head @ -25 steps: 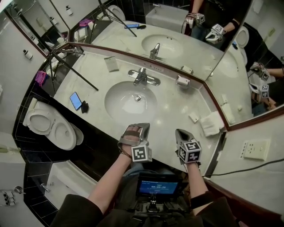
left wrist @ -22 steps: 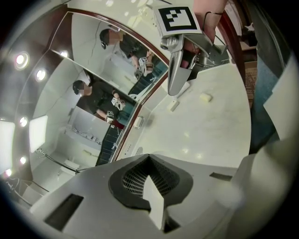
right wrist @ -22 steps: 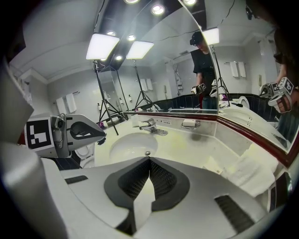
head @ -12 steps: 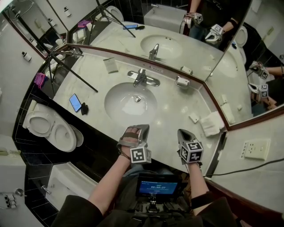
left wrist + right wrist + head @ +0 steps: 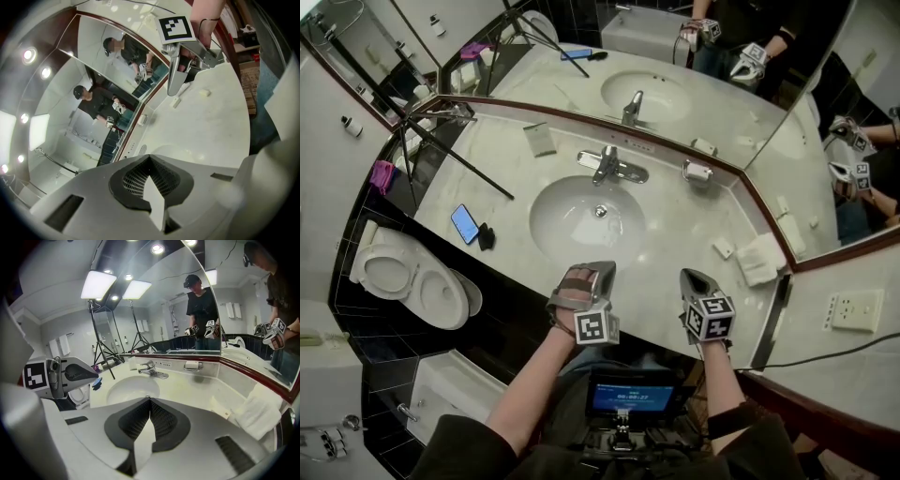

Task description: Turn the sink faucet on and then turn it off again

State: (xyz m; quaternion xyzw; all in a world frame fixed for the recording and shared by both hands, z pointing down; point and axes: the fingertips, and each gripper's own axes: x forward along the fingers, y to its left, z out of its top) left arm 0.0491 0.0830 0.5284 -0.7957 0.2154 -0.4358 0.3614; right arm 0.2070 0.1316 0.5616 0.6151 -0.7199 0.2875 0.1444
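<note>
Both pairs of my fingers are clenched on nothing. My left gripper (image 5: 600, 266) has its jaws pressed tip to tip, and its own view shows only the mesh pads meeting at a point (image 5: 149, 157). My right gripper (image 5: 685, 274) is the same, with its tips (image 5: 150, 399) together and nothing between them.

The faucet (image 5: 610, 165) stands well ahead of both sets of fingertips, on the far side of the sink (image 5: 551, 217), which lies between it and me. Neither gripper touches it. From the right gripper view the faucet (image 5: 151, 369) sits straight beyond the closed tips, past the bowl. It is too small in every view for me to tell whether water runs.

My left gripper's camera looks off to the side. My own jaws fill its lower half, and past them I see bare counter (image 5: 211, 126) and my right gripper (image 5: 174, 77), with the faucet out of frame.

Left of my left fingers, a phone (image 5: 465, 223) lies on the counter with a small dark thing (image 5: 486, 236) just beside it that I cannot identify. Right of my right fingers lies a folded towel (image 5: 762, 258). My forearms cover the near counter edge.
</note>
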